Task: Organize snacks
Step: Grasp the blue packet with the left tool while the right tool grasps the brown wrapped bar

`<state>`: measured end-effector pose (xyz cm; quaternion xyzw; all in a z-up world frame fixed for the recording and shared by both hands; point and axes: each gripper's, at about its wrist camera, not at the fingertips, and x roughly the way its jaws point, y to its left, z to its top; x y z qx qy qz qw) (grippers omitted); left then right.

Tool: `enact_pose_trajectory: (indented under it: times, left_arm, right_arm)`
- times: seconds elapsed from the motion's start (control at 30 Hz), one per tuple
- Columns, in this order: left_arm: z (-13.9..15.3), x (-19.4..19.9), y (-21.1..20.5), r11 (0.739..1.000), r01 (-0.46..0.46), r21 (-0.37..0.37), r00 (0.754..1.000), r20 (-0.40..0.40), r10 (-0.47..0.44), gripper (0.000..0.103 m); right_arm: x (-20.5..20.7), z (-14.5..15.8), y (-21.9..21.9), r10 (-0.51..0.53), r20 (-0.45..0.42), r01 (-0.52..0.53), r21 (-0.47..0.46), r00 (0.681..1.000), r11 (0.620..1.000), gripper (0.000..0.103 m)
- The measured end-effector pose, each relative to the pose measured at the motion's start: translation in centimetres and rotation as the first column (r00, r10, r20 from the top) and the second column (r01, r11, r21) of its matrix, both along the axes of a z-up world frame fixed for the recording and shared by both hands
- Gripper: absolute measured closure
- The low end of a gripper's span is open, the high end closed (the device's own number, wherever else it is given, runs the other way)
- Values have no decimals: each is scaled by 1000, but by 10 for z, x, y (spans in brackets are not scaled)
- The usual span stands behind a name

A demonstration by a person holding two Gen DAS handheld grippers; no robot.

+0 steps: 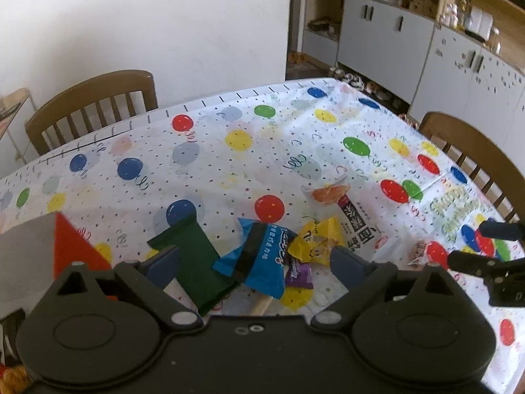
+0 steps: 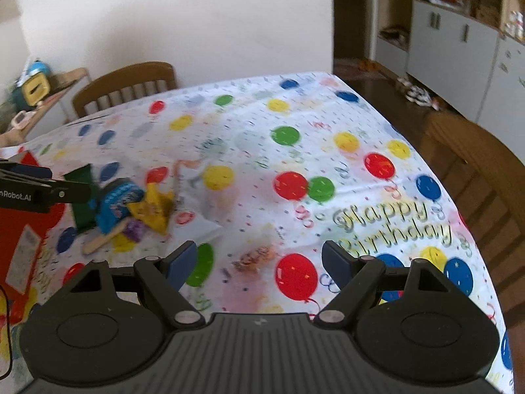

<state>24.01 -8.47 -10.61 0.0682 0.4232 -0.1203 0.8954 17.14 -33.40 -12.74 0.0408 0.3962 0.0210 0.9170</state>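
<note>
Snack pile on the balloon tablecloth: a dark green packet, a blue packet, a yellow packet, a purple wrapper and a white packet, overlapping one another. A small clear-wrapped snack lies apart. The red box stands just left of the pile; contents not visible. Left gripper: jaws wide apart above the pile, holding nothing. Right gripper: jaws wide apart over the clear-wrapped snack, empty.
</note>
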Motion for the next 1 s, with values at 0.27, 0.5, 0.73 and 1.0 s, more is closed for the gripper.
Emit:
enact_pose_trajectory:
  times: [0.27, 0.5, 0.73, 1.0]
  left_arm:
    - [-17, 29, -11, 997, 63, 54, 997, -50, -61, 15]
    - [-34, 43, -19, 989, 111, 102, 990, -96, -101, 19]
    - [-48, 53, -26, 981, 147, 129, 982, -139, -129, 26]
    - [-50, 60, -22, 984, 147, 96, 977, -169, -130, 36]
  right_arm:
    - [14, -21, -7, -104, -67, 107, 53, 992, 993, 21]
    - [31, -35, -4, -163, -116, 172, 74, 980, 982, 34]
    - [39, -43, 3, -179, -155, 195, 97, 972, 976, 49]
    - [41, -43, 9, -189, -156, 205, 92, 970, 975, 67]
